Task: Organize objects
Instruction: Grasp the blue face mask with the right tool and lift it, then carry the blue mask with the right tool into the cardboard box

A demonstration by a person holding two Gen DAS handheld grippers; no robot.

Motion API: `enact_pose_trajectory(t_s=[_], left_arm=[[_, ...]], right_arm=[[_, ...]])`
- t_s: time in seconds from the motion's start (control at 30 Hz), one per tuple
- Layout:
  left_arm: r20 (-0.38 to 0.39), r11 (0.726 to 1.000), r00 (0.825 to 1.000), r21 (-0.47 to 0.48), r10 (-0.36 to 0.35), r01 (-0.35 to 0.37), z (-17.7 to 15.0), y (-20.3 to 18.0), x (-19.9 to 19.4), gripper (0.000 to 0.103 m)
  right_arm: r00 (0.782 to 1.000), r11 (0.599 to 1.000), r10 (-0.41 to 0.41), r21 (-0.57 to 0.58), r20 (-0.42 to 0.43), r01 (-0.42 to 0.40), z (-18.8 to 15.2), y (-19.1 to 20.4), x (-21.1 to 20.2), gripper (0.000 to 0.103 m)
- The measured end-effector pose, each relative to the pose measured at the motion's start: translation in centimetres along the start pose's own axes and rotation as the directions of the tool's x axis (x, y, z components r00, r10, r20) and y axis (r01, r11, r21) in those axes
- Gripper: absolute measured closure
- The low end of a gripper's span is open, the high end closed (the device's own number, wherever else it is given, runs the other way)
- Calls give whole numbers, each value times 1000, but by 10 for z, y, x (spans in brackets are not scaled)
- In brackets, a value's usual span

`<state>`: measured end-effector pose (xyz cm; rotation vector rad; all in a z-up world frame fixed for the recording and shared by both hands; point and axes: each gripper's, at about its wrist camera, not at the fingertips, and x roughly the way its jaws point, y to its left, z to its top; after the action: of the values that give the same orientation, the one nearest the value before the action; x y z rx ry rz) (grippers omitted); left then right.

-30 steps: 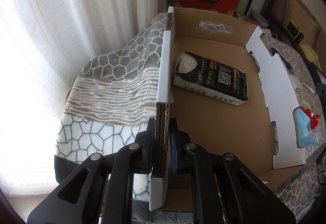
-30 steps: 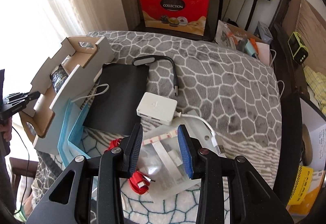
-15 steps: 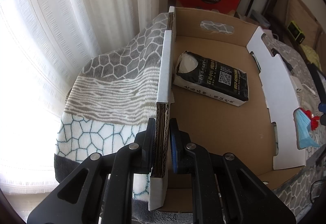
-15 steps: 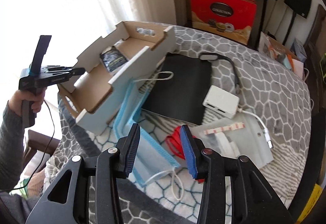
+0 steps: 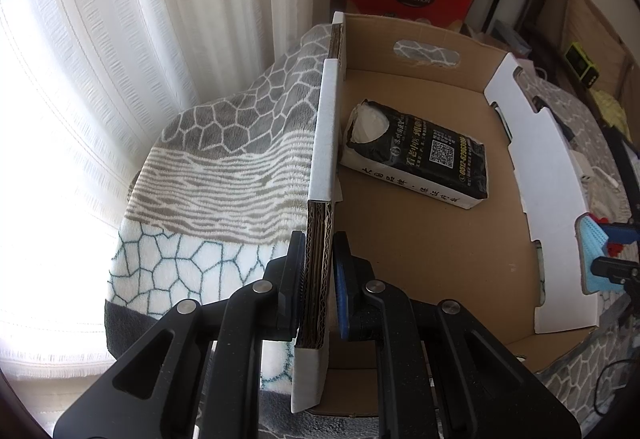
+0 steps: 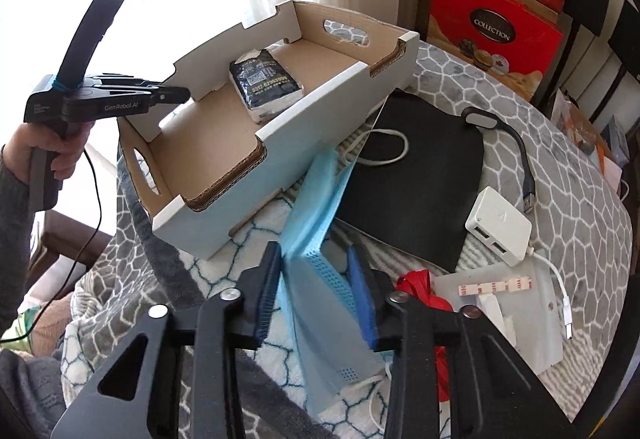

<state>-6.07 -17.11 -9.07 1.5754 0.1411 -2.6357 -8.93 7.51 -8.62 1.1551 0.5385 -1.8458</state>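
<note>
Left gripper point(image 5: 319, 279) is clamped on the box point(image 5: 322, 159) wall; right gripper point(image 6: 316, 293) straddles a blue mask point(image 6: 320, 279), contact unclear.

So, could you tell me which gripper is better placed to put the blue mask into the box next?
The right gripper: its open fingers already straddle the mask, which lies beside the box. The left gripper is clamped on the box wall, steadying it.
</note>
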Motion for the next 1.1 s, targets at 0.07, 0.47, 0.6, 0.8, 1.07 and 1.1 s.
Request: enact_pose_trajectory(t_s=[0.07, 0.47, 0.6, 0.8, 1.07, 1.1], left_arm=[[0, 1000, 1000, 0, -1, 1, 0, 0, 0, 91], [-3, 1000, 1000, -10, -7, 7, 0, 0, 2, 91], [-2, 1000, 1000, -11, -7, 7, 0, 0, 1, 91], [-3, 1000, 1000, -13, -7, 7, 0, 0, 1, 91], [-4, 1000, 1000, -18, -10, 10, -1, -1, 1, 91], [-4, 1000, 1000, -18, -11, 11, -1, -1, 1, 91]], right_arm=[[1000, 1000, 14, -12, 14, -14, 0, 1, -1, 82], [990, 995, 16, 97, 143, -30, 14, -13, -41, 95], [981, 990, -10, 137, 194, -17, 30, -20, -58, 95], [969, 983, 3, 177, 246, -48, 63, -23, -70, 95], [958, 971, 79, 195, 275, -136, 108, 1, -57, 95], [957, 969, 90, 196, 275, -148, 114, 5, -53, 95]])
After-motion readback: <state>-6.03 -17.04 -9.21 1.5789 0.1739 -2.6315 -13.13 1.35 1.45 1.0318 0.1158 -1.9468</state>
